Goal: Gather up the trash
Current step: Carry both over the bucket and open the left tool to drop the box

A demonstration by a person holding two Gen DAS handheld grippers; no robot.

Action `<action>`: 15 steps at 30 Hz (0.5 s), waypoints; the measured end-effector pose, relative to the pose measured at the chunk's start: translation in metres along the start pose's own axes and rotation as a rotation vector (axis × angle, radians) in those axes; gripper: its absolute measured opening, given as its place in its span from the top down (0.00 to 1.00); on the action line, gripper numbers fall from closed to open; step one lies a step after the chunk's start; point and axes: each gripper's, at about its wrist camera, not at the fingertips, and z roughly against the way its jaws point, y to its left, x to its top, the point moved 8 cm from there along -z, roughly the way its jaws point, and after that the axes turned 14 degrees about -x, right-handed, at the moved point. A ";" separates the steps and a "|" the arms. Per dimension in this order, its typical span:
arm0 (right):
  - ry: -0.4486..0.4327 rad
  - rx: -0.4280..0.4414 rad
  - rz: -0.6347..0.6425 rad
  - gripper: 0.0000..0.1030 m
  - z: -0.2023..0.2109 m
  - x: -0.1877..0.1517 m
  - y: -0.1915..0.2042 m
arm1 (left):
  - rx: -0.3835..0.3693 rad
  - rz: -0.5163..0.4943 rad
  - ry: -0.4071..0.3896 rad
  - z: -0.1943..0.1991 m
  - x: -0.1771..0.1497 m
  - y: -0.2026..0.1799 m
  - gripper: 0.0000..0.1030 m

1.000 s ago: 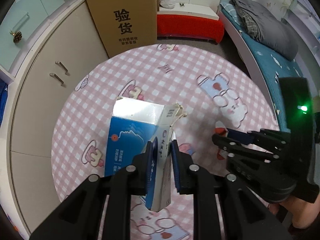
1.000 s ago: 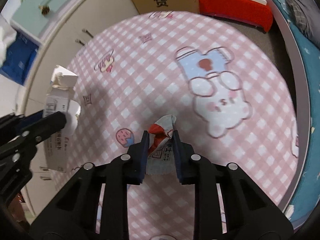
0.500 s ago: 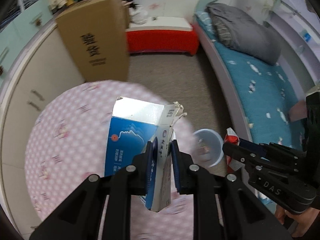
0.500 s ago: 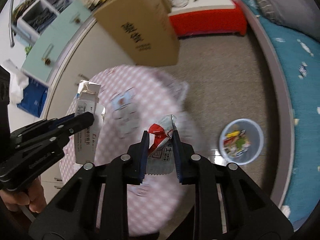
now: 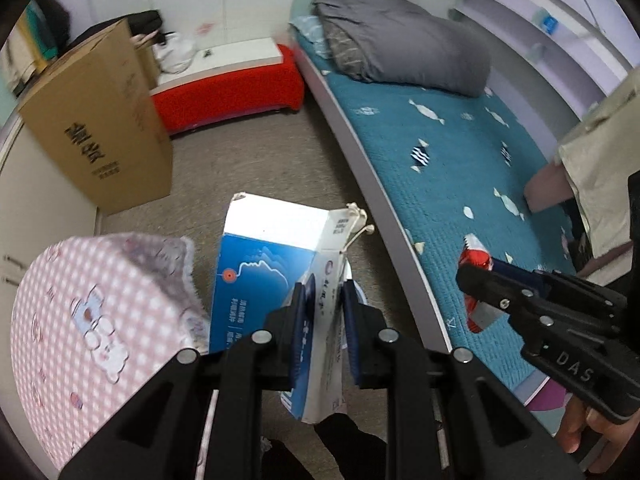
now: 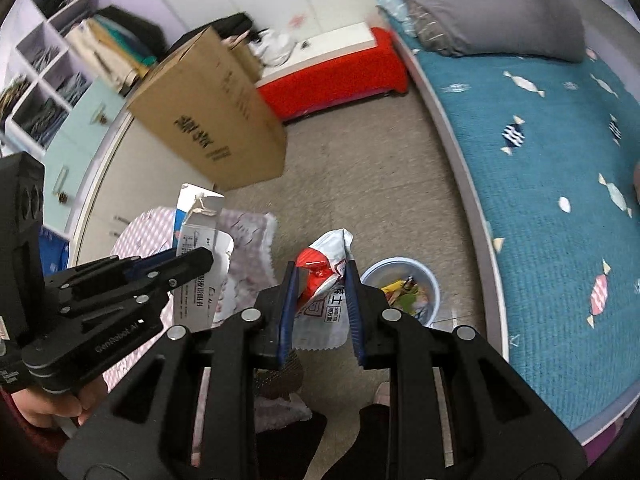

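Bed with teal quilted cover (image 6: 540,152) printed with small fish and candy shapes runs down the right side; a rumpled grey duvet (image 6: 492,12) lies at its head. Low red-skirted bench with white top (image 6: 332,68) stands against the far wall.

Tall brown cardboard carton (image 6: 208,116) leans by the cream cupboard doors (image 5: 36,200). Two large black Chinese characters are printed on its side with smaller lines beneath, too blurred to read.

Round table under a pink-and-white checked cloth with cartoon bears (image 5: 92,320) sits lower left, blurred.

Blue-and-white cardboard box (image 5: 264,276), torn open at the top with a loose string hanging from the flap, is held in the air above the table's edge. Its blue face shows a red dot, a white line drawing and white Chinese text; the narrow side has small print I cannot make out. Left gripper (image 5: 322,328) is clamped on the box's narrow side, blue pads pressed to the card.

Pale blue round plastic bin (image 6: 404,288) stands on the grey-brown floor near the bed rail, with yellow and green wrappers inside.

Red-and-white crinkled snack wrapper (image 6: 324,292) carries Chinese characters, "士" among them. Right gripper (image 6: 322,304) pinches it between its blue pads, in the air just left of the bin. That gripper's body reads "DAS"; the left one reads "GenRobot.AI".
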 end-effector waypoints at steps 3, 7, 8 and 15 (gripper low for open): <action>-0.011 -0.008 -0.032 0.78 0.003 0.004 -0.018 | -0.022 -0.016 0.020 -0.011 0.007 -0.015 0.83; -0.019 -0.014 -0.073 0.78 0.005 0.008 -0.039 | -0.039 -0.041 0.048 -0.026 0.015 -0.031 0.82; -0.021 -0.016 -0.081 0.78 0.005 0.009 -0.042 | -0.043 -0.048 0.056 -0.030 0.017 -0.035 0.82; -0.022 -0.012 -0.119 0.78 0.003 0.013 -0.051 | -0.091 -0.020 0.074 -0.038 0.022 -0.042 0.74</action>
